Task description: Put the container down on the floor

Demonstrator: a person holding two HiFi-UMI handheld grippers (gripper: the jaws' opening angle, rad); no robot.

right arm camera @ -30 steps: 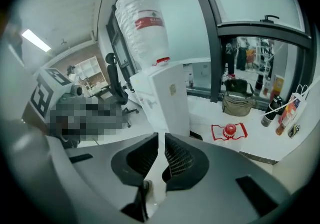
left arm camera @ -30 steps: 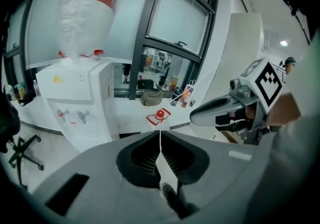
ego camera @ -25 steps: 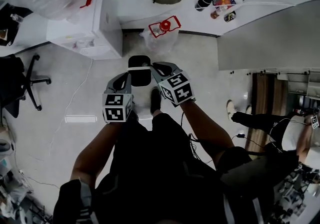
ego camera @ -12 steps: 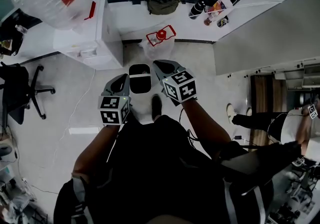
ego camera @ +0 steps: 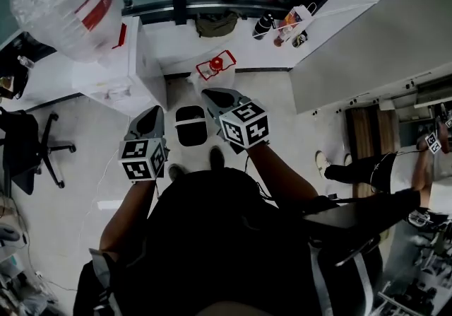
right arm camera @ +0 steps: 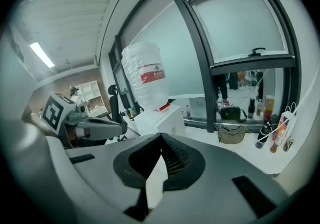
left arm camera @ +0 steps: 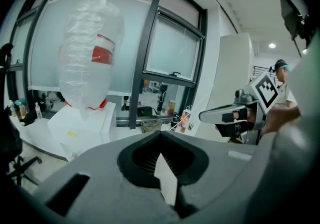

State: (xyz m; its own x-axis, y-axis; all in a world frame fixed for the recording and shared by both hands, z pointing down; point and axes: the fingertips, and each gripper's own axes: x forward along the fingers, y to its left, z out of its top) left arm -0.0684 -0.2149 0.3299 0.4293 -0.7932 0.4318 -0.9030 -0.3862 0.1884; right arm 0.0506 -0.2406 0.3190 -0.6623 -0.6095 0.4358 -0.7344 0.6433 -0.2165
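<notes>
Head view: container (ego camera: 191,126), dark with a pale rim, sits upright on the floor (ego camera: 70,166), between the two tongs and below them. Left tongs (ego camera: 151,112) are just to its left and right tongs (ego camera: 210,94) just to its right. Neither touches it. Beyond the left tongs' tips is a white cabinet (ego camera: 116,71) carrying a big water bottle (ego camera: 67,0), its edge close by. A plastic bag (ego camera: 214,67) lies ahead of the right tongs. Open floor spreads left of the left tongs out to an office chair (ego camera: 28,148). A grey wall (ego camera: 367,32) closes off the far right.

Left gripper view: the left tongs are closed tip to tip with nothing between them. The water bottle and cabinet stand ahead to their left and a window frame (left arm camera: 145,57) straight ahead. The right tongs are level with them at the right, well apart.

Right gripper view: the right tongs are closed and empty. The bottle is ahead, and the left tongs are alongside at the left with a clear gap between.
</notes>
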